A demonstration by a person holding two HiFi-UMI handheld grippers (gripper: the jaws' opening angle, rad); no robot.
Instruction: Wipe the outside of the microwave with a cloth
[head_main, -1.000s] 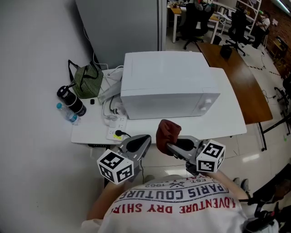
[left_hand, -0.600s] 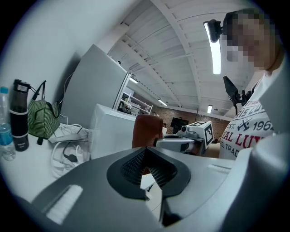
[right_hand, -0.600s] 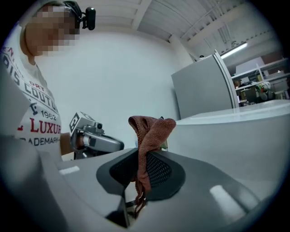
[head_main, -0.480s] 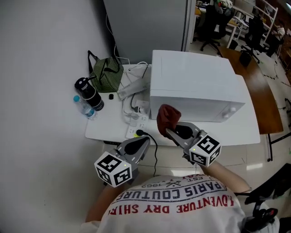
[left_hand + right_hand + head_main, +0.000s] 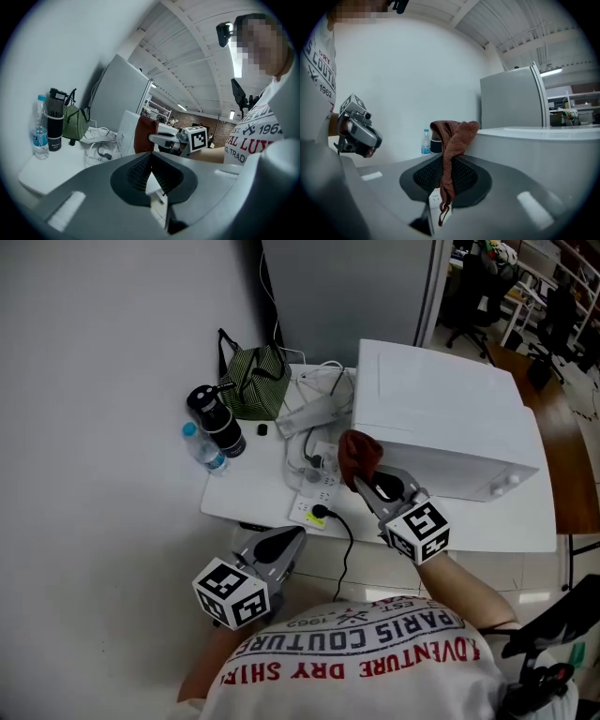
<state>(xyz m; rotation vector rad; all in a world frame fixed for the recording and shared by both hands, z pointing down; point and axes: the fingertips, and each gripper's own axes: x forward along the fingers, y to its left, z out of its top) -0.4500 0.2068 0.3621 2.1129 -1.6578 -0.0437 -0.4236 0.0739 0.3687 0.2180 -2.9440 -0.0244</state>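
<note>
The white microwave (image 5: 441, 418) stands on a white table (image 5: 258, 493), seen from its left side. My right gripper (image 5: 361, 479) is shut on a dark red cloth (image 5: 358, 454), which bunches up beside the microwave's left front corner. In the right gripper view the cloth (image 5: 452, 136) hangs between the jaws, with the microwave's side (image 5: 534, 150) just to its right. My left gripper (image 5: 286, 542) hangs low in front of the table edge, shut with nothing in it. The left gripper view shows the cloth (image 5: 143, 136) and the right gripper (image 5: 176, 138) ahead.
A black flask (image 5: 216, 420), a water bottle (image 5: 203, 448) and a green striped bag (image 5: 255, 382) stand at the table's left. A power strip (image 5: 314, 507) with cables lies beside the microwave. A grey cabinet (image 5: 356, 287) rises behind. A brown table (image 5: 562, 456) stands at the right.
The head view has swung left, so the table and microwave have slid right in the picture. My right gripper has carried the cloth up to the microwave's left front corner. The left gripper stays low.
</note>
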